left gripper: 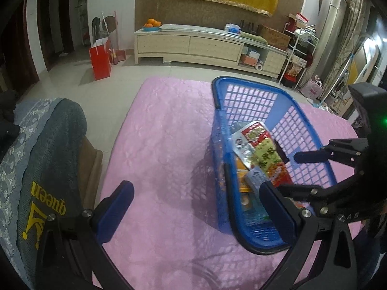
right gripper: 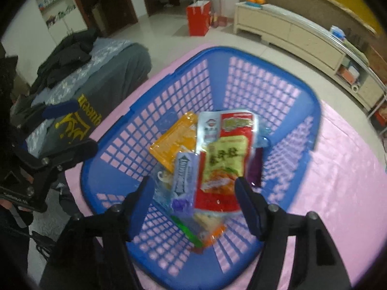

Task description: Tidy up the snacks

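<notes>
A blue plastic basket [right gripper: 241, 50] stands on the pink tablecloth [right gripper: 343, 169]. In it lie several snack packets: a red and yellow one [right gripper: 225, 159], an orange one [right gripper: 174, 142], a blue-grey stick pack [right gripper: 183, 174] and a purple one [right gripper: 256, 166]. My right gripper [right gripper: 194, 188] hangs open just above the pile, with packets below its gap and neither pad pressing on any. From the left wrist, the basket [left gripper: 217, 89] sits at the right with the right gripper [left gripper: 290, 171] over it. My left gripper [left gripper: 196, 198] is open over bare cloth beside the basket's left wall.
A grey cushion printed "queen" [left gripper: 48, 169] lies left of the table, with dark clothes [right gripper: 67, 55] piled on it. Across the tiled floor stand a cream low cabinet [left gripper: 188, 43] and a red bag [left gripper: 100, 58]. The pink cloth [left gripper: 157, 145] spreads left of the basket.
</notes>
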A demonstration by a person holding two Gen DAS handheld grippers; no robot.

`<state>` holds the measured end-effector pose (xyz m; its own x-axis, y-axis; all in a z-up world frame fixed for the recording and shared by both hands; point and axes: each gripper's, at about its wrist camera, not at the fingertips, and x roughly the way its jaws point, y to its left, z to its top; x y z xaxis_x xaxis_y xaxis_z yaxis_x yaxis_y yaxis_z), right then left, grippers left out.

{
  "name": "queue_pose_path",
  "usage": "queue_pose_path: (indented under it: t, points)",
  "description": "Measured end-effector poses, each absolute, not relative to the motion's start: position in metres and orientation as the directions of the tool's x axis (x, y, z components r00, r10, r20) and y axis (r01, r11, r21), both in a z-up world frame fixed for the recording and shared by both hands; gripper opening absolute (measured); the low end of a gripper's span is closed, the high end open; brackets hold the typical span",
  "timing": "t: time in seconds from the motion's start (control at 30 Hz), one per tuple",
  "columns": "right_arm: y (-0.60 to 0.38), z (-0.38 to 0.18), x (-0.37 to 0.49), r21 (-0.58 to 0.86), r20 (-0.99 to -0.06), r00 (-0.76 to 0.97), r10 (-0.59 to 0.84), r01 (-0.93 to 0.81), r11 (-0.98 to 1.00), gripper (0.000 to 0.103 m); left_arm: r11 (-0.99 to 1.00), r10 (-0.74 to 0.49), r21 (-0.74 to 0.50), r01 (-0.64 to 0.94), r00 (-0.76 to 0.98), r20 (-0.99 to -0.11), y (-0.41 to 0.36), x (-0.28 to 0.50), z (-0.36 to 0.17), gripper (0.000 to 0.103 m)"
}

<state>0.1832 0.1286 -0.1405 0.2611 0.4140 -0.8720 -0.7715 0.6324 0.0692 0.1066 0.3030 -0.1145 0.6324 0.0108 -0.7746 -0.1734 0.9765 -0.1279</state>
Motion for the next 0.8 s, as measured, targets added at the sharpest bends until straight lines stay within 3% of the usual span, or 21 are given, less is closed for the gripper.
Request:
queue_pose_path:
  t: [0.5, 0.7, 0.8]
  points:
    - [-0.022, -0.071, 0.119, 0.046, -0.736, 0.519, 0.435, -0.601, 0.798, 0.076, 0.987, -0.088, -0.162, -0.022, 0.764, -0.639, 0.199, 0.064, -0.060, 0.103]
    - [-0.073, -0.045, 0.079, 0.004, -0.650, 0.655, 0.384, -0.503, 0.864, 0.090, 0.989, -0.111, -0.139, 0.040, 0.826, -0.553, 0.134, 0.038, -0.036, 0.103]
    - [-0.092, -0.029, 0.057, -0.014, -0.594, 0.719, 0.361, -0.458, 0.889, 0.103, 0.988, -0.137, -0.130, 0.081, 0.842, -0.522, 0.105, 0.026, -0.023, 0.103]
